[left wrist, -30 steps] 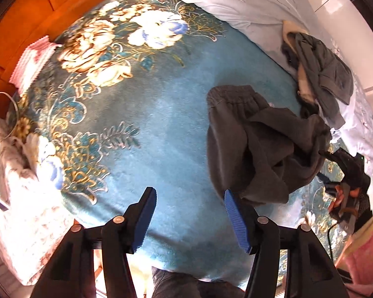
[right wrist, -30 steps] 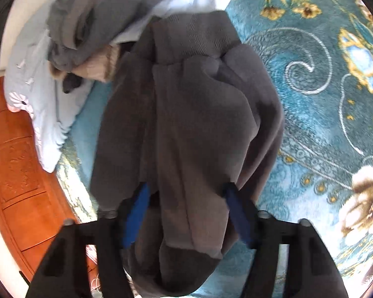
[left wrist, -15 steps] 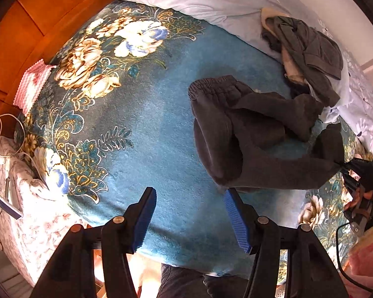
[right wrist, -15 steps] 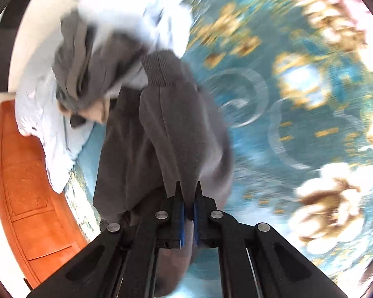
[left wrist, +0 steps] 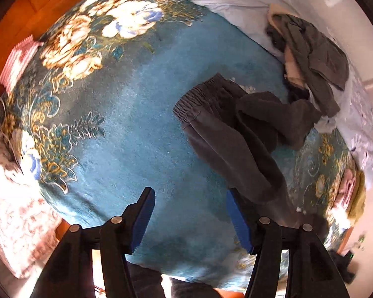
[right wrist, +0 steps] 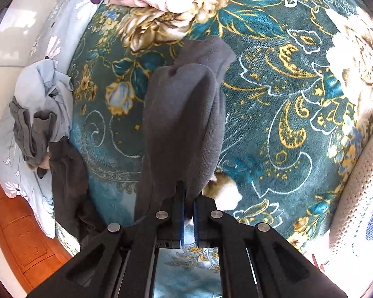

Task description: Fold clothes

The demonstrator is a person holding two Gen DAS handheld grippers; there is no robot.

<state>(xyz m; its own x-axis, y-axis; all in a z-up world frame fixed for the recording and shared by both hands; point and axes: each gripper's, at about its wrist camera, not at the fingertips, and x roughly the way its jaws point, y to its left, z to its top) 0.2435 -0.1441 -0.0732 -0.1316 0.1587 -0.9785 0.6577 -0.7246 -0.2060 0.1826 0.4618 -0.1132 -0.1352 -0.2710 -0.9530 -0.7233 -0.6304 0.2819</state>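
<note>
Between the right claw's [right wrist: 187, 207] pressed-together fingers hung a leg of the grey trousers [right wrist: 179, 124], pinched and draped ahead over the blanket [right wrist: 286, 124]. Right of the left claw [left wrist: 190, 217], spread and empty, lay their waistband [left wrist: 194, 99].

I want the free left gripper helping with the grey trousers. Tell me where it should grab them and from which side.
Grip the gathered waistband of the grey trousers, at its near corner. It lies flat and uncovered on the blue blanket, the firmest edge in view. Come in from the open blanket side on the left, since the right gripper already pinches a leg end and crumpled cloth lies beyond. The left gripper is open.
</note>
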